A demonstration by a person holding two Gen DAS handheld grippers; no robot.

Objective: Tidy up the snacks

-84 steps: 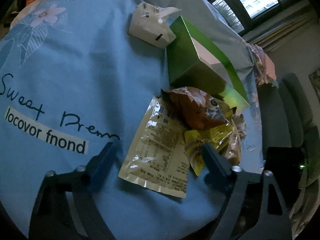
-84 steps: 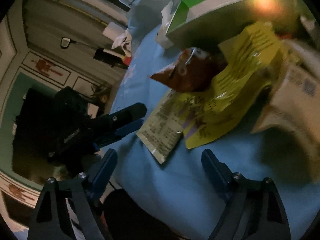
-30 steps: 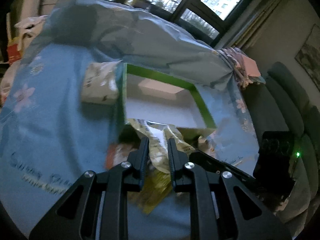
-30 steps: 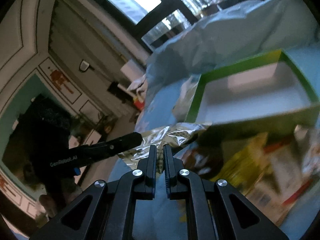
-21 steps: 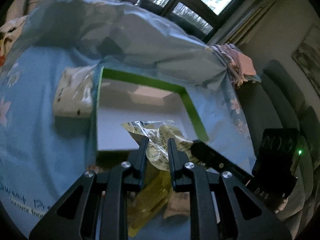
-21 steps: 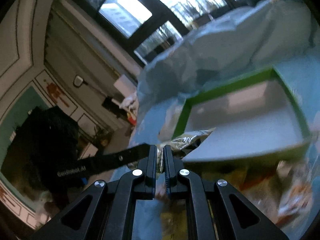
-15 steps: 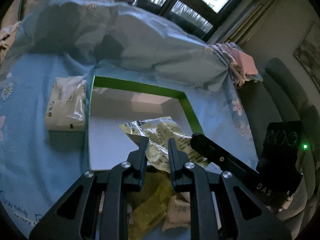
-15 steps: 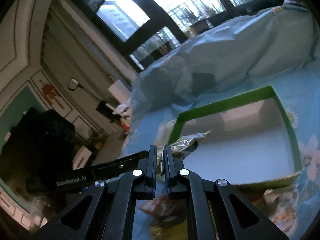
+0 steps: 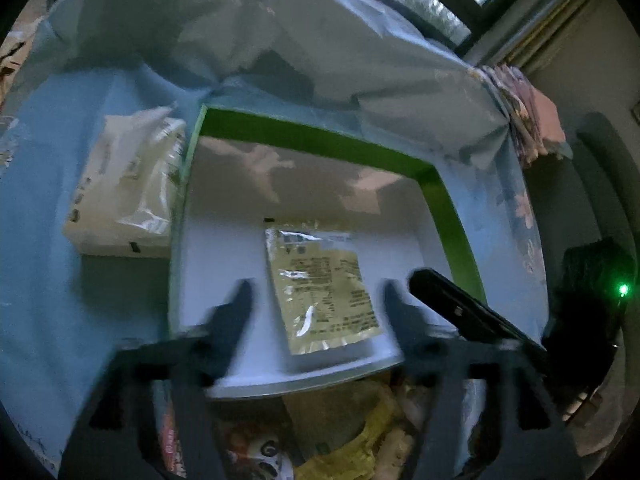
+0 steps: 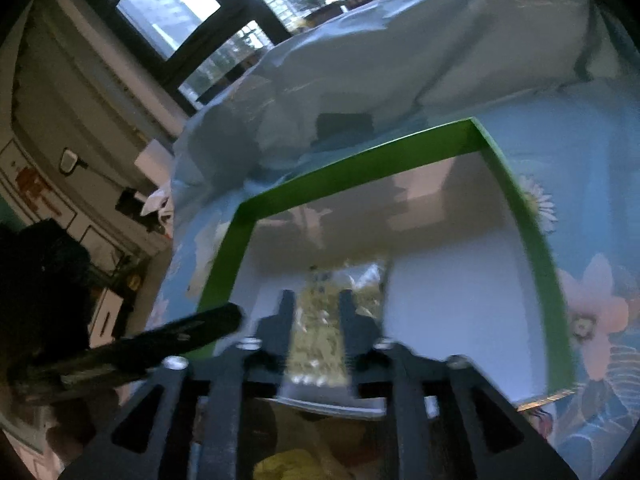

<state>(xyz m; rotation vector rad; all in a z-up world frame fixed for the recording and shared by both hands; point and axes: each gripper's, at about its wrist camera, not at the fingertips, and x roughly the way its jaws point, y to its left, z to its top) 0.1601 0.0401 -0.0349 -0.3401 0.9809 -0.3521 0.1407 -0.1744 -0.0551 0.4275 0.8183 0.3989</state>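
Green-rimmed box (image 9: 444, 216) lying open on a blue flowered cloth (image 9: 52, 200), white inside. Pale snack packet (image 9: 322, 288) flat on the floor of the box, toward its near edge, printed side up. Left hand-held gripper (image 9: 316, 304) over that near edge, jaws blurred and spreading wide, the packet between them but clear of both fingers. Right hand-held gripper (image 10: 316, 306) at the same near edge, jaws also parting, narrower, packet (image 10: 320, 340) showing in the gap; contact with the pads impossible to tell through the blur. White wrapped pack (image 9: 128, 188) just left of the box, against its wall. More snack bags (image 9: 348, 444) heaped in front of the box.
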